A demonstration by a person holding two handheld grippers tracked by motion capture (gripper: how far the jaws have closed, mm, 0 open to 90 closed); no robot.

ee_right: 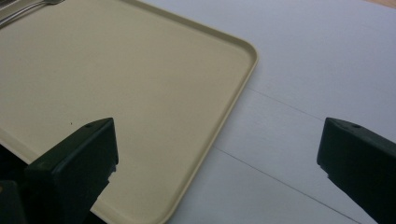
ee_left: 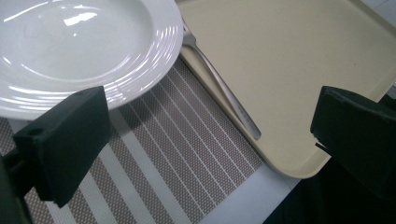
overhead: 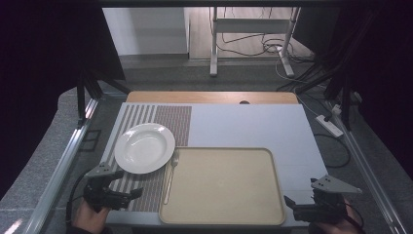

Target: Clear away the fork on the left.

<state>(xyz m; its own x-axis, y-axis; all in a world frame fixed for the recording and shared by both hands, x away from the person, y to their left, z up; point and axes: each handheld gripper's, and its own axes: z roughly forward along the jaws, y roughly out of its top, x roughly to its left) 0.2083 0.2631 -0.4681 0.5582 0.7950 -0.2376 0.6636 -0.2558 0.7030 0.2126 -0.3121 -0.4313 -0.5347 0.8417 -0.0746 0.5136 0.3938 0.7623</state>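
Note:
A white plate [overhead: 144,147] [ee_left: 84,46] sits on a striped placemat [overhead: 160,122] [ee_left: 177,154] at the table's left. A beige tray [overhead: 221,185] [ee_left: 289,70] [ee_right: 116,93] lies empty at the front centre. A metal fork [overhead: 170,180] [ee_left: 224,93] lies along the tray's left edge, its head by the plate's rim. My left gripper [overhead: 127,187] [ee_left: 205,135] hovers open at the front left, over the mat just short of the plate. At the front right my right gripper [overhead: 290,204] [ee_right: 219,154] stands open above the tray's right edge.
The white table top [overhead: 253,124] [ee_right: 327,70] stretches behind and right of the tray, with a wooden strip [overhead: 209,97] at its far edge. A metal rail [overhead: 63,161] runs along the left side. Cables and a power strip [overhead: 329,125] lie on the floor beyond.

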